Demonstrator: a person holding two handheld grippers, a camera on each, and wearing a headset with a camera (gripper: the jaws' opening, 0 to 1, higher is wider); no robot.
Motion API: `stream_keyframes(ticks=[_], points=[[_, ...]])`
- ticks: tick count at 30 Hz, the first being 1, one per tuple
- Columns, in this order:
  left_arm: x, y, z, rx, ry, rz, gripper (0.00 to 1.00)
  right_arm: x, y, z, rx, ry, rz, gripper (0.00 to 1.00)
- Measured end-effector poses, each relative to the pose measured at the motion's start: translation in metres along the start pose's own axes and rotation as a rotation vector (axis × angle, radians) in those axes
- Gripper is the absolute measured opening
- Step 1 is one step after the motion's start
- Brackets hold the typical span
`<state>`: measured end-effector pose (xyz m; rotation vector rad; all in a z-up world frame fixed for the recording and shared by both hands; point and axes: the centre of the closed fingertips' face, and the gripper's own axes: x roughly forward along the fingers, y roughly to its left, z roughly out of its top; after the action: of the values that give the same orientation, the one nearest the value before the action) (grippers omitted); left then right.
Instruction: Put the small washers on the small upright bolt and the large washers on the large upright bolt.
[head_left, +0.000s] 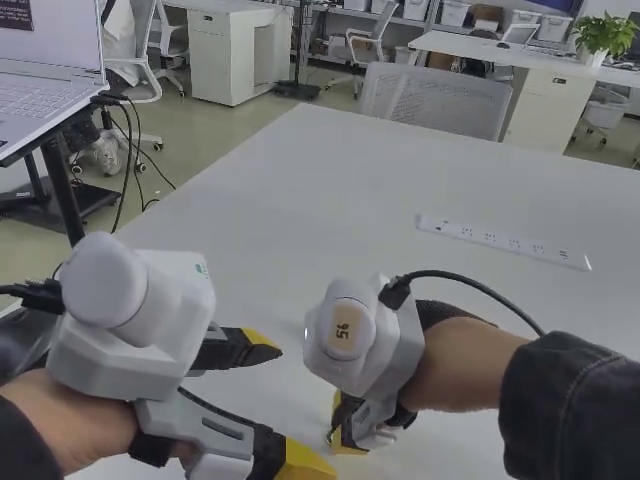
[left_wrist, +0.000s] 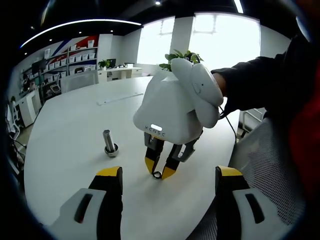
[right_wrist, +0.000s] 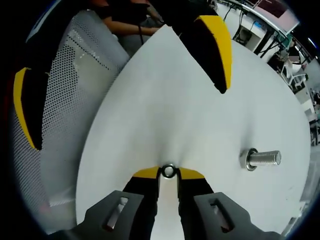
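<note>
Near table (head_left: 330, 200) edge | right gripper (right_wrist: 168, 172) pinches washer (left_wrist: 157, 175) by its rim | left gripper (head_left: 278, 405) wide open, empty | bolt (right_wrist: 262, 159) at 3 o'clock | risk: thin grip may slip, washer drops.

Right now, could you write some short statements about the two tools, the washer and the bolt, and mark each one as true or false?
1. The right tool is shut on a washer. True.
2. The left tool is shut. False: its jaws stand wide open, with nothing between them.
3. The bolt lies flat on the table. False: it stands upright.
4. A power strip lies on the table. True.
5. The washer is already on the bolt. False: it is in the right tool, apart from the bolt.
</note>
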<state>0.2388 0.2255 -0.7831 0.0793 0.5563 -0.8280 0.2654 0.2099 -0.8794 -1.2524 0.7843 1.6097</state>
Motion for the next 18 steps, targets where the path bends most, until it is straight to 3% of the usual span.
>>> stream_keyframes(ticks=[18], points=[[0.0006,0.0007,0.0016,0.002,0.002,0.003,0.75,-0.0015,-0.0017,-0.0043,0.039,-0.021,0.016,0.17]])
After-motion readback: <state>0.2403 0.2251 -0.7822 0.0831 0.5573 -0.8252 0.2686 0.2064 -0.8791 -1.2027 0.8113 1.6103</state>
